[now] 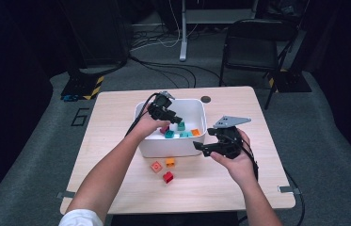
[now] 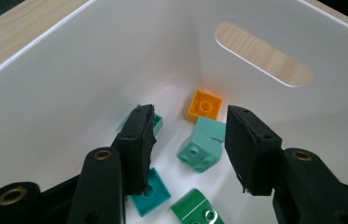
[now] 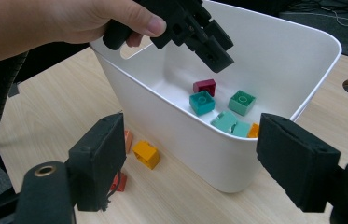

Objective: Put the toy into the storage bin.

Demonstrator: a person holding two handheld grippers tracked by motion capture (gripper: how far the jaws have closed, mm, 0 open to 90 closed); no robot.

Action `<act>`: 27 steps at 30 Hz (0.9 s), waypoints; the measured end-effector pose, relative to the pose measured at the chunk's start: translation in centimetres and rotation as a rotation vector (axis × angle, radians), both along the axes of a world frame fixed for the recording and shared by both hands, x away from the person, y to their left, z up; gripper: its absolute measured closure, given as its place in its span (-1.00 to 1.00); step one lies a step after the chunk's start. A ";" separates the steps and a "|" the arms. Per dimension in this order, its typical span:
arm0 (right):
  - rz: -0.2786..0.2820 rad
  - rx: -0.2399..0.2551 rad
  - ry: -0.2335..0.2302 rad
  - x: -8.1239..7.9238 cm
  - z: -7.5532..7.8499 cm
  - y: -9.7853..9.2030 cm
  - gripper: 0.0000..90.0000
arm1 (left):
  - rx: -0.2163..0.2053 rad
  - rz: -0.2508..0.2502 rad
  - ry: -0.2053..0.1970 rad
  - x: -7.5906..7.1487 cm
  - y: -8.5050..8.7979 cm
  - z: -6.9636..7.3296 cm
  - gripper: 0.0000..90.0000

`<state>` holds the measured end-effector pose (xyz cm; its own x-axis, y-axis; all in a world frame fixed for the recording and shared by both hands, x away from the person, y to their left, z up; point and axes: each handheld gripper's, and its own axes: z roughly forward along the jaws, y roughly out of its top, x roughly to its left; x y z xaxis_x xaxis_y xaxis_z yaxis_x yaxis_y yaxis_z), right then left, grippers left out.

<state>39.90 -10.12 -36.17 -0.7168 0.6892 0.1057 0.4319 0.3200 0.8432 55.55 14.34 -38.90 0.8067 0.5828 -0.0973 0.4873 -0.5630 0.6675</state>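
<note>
left gripper (image 1: 165,112): over bin (image 1: 196,141), jaws apart, empty | right gripper (image 1: 209,147): beside bin, jaws wide, empty | bricks (image 3: 202,102): in bin | writing: none legible

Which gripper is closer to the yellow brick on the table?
Right. The right gripper hangs just right of the yellow brick; the left gripper is up over the white bin.

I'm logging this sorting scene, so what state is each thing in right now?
White bin: upright, open-topped, partly filled with bricks.
Left gripper: inside the bin, fingers apart, holding nothing.
Right gripper: open, empty, beside the bin.
Yellow brick, orange brick, red brick: loose on the table.
</note>
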 end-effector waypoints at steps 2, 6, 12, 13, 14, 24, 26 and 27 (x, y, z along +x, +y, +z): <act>-0.001 0.001 0.001 0.0 0.0 -0.1 -0.48 | -0.014 0.000 -0.026 -0.5 0.3 0.8 0.16; -0.001 -0.002 0.001 0.0 0.1 -0.1 -0.48 | -0.061 0.008 -0.054 -1.3 1.0 2.1 0.16; 0.001 -0.002 0.001 0.0 0.0 0.1 -0.48 | -0.117 0.001 -0.101 -3.8 3.1 4.8 0.14; 0.000 -0.002 0.001 -0.1 0.0 0.1 -0.48 | -0.115 0.005 -0.106 -4.1 3.4 5.0 0.14; 0.001 -0.002 0.001 -0.1 0.0 0.1 -0.48 | -0.115 0.008 -0.108 -4.4 3.6 5.3 0.14; -0.001 -0.002 0.000 -0.1 0.0 0.1 -0.48 | -0.086 -0.007 -0.137 -7.4 5.7 6.6 0.14; -0.001 -0.002 0.002 -0.1 0.0 0.1 -0.48 | -0.088 -0.007 -0.138 -8.2 6.0 6.7 0.14; -0.001 -0.003 0.001 -0.1 0.0 0.1 -0.48 | -0.083 -0.014 -0.144 -8.8 6.4 6.8 0.14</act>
